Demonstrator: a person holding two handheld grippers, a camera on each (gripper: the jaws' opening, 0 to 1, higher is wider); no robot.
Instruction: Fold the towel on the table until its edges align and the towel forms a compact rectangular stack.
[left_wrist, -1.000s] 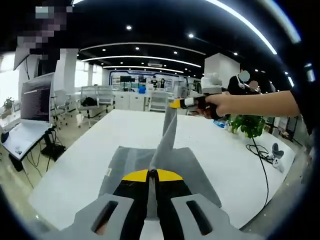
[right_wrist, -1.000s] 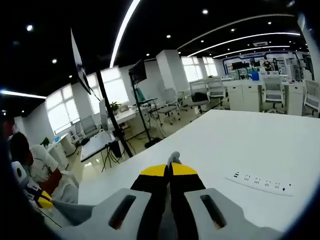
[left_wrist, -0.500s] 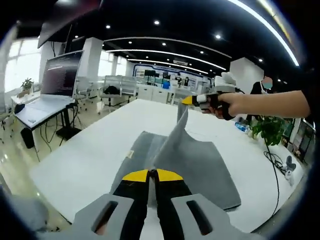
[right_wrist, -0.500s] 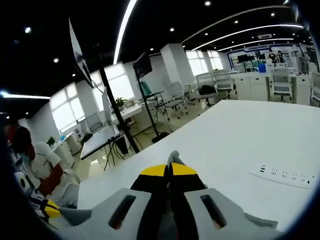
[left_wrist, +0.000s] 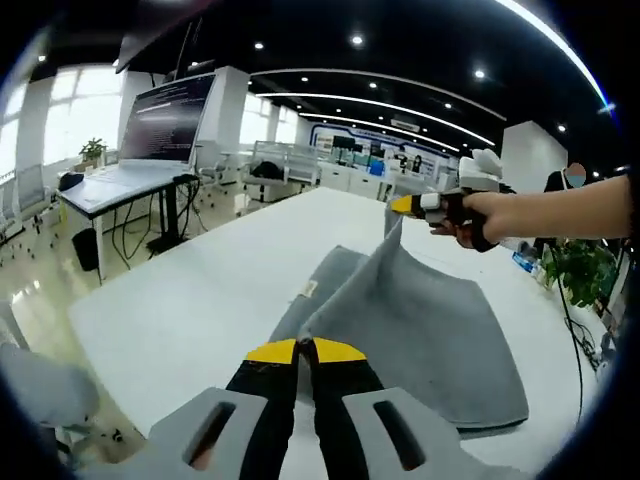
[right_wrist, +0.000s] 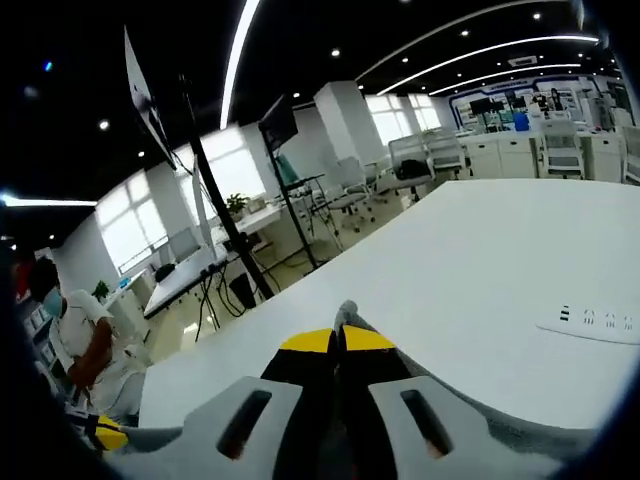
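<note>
Grey towel (left_wrist: 420, 320) on white tabletop (left_wrist: 190, 300), far half lying flat, near edge lifted into a ridge between the two grippers. Left gripper (left_wrist: 305, 352) closed, fingers pinching one near corner of the towel. Right gripper (left_wrist: 408, 205), seen in left gripper view in a person's hand (left_wrist: 478, 215), also clamped on a corner, held higher and farther out. In right gripper view, right gripper (right_wrist: 340, 340) shut with a nub of grey cloth at the tips.

Step in hand, by judgement: carrying held edge over toward far edge for a fold. To do well: keep both corners level and taut, move together, lay held edge square on far edge before release. Right corner sits higher than left; worth evening out.

Room: bare tabletop left of and beyond towel, ample. Near tabletop edge close below left gripper. White power strip (right_wrist: 595, 322) on tabletop at right of right gripper view, apart from the cloth. Small tag (left_wrist: 309, 290) at towel's left edge.
</note>
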